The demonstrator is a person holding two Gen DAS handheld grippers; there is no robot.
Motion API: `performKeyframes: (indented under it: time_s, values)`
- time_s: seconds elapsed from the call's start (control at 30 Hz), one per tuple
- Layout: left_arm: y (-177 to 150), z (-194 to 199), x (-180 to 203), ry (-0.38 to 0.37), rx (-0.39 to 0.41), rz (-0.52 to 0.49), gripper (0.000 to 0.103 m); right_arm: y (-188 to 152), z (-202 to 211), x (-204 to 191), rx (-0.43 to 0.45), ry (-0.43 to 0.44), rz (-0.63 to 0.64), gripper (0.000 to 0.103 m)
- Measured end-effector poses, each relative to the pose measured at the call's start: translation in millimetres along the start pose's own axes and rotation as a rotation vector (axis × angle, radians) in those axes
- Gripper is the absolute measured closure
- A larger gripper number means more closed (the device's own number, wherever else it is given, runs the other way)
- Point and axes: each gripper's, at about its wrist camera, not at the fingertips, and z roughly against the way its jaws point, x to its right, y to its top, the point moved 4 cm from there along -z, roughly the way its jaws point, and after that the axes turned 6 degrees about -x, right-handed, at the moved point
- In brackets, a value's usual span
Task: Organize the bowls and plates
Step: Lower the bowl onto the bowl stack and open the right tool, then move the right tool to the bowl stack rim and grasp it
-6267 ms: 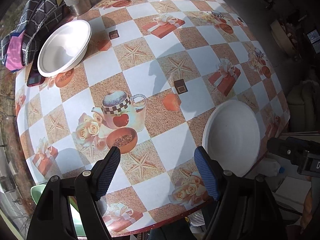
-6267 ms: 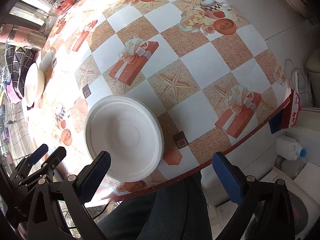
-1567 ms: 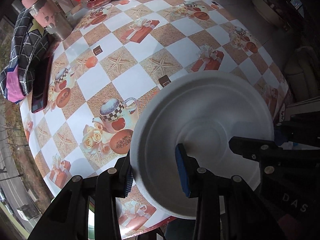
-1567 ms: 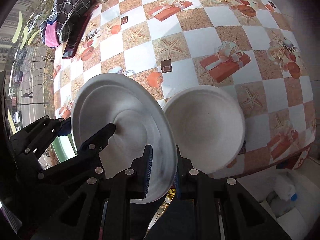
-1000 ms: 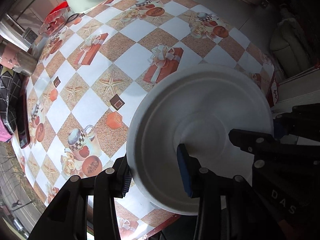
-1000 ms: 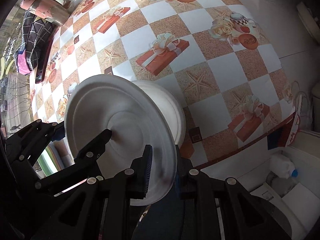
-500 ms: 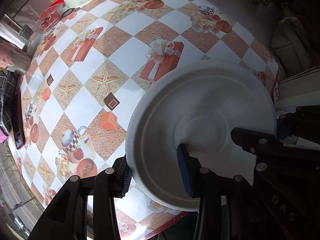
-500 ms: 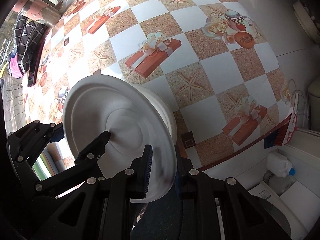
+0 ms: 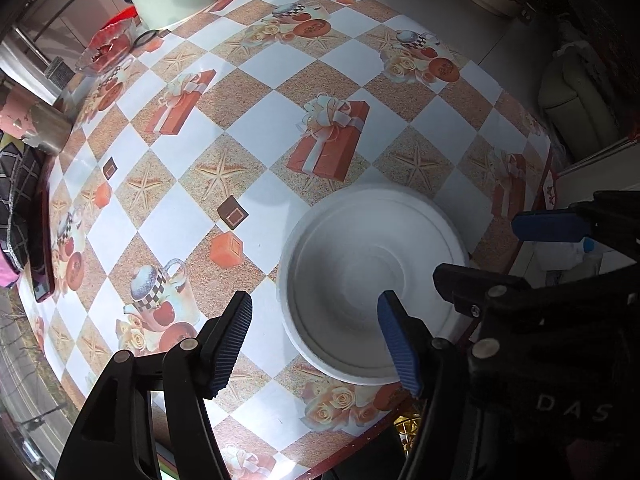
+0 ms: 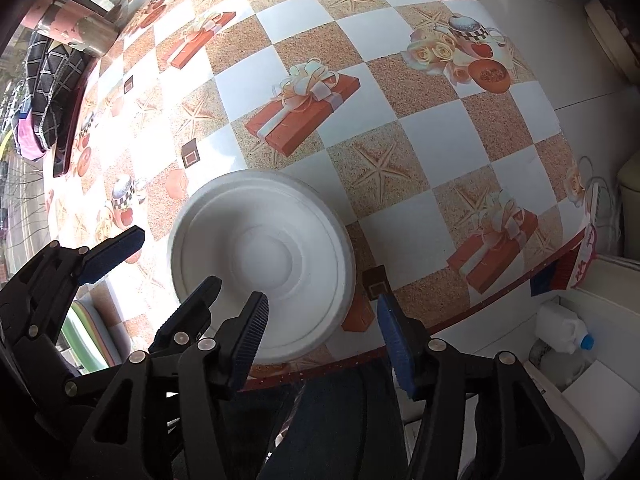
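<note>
We see the patterned table [image 9: 256,128] carrying the white plate [image 10: 262,264], which lies near its front edge. Above it, our left gripper [image 9: 316,340] and right gripper [image 10: 322,332] have just been opening; both are released, gripping nothing.

Both claws point straight down, side by side: left claw [image 9: 316,340] and right claw [image 10: 324,338] have just opened, holding nothing.

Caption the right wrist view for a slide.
Both open grippers, right gripper and left gripper, hang above a white plate stacked near the checkered tablecloth's edge.
</note>
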Motion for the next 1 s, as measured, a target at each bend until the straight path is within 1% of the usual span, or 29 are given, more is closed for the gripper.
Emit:
performKeyframes:
  time_s: [0.07,0.1,0.13,0.2,0.27,0.33,0.37,0.47,0.5,0.6,0.77,1.0]
  values:
    - [-1,3,-6,0.006,0.000,0.018,0.031,1,3,4,0.014,-0.009,-0.017,0.030]
    - [-2,3,-8,0.020,-0.007,0.022,0.031,1,4,6,0.022,-0.018,-0.026,0.024]
    - [-2,3,-10,0.038,-0.015,0.024,0.029,2,5,8,0.034,-0.023,-0.033,0.013]
    - [-3,6,-14,0.076,-0.001,0.024,0.029,2,11,9,0.077,-0.022,-0.035,0.005]
    - [-4,11,-17,0.098,0.020,0.023,0.029,6,22,6,0.146,-0.042,-0.007,0.005]
    - [-5,17,-21,0.098,0.038,0.026,0.025,7,33,0,0.218,-0.095,0.041,0.001]
    - [-5,21,-22,0.101,0.047,0.031,0.024,8,37,-4,0.248,-0.121,0.064,0.001]
    - [-5,29,-27,0.156,0.061,0.042,0.022,9,47,-12,0.294,-0.155,0.099,0.001]
    - [-5,32,-29,0.158,0.065,0.046,0.022,9,50,-14,0.302,-0.156,0.106,0.001]
    - [-9,34,-34,0.132,0.062,0.071,0.022,10,52,-20,0.312,-0.172,0.126,0.001]
    - [-16,31,-37,0.143,0.046,0.088,0.022,7,47,-27,0.294,-0.171,0.145,0.001]
    - [-26,32,-44,0.152,0.044,0.116,0.022,3,40,-38,0.272,-0.183,0.175,0.001]
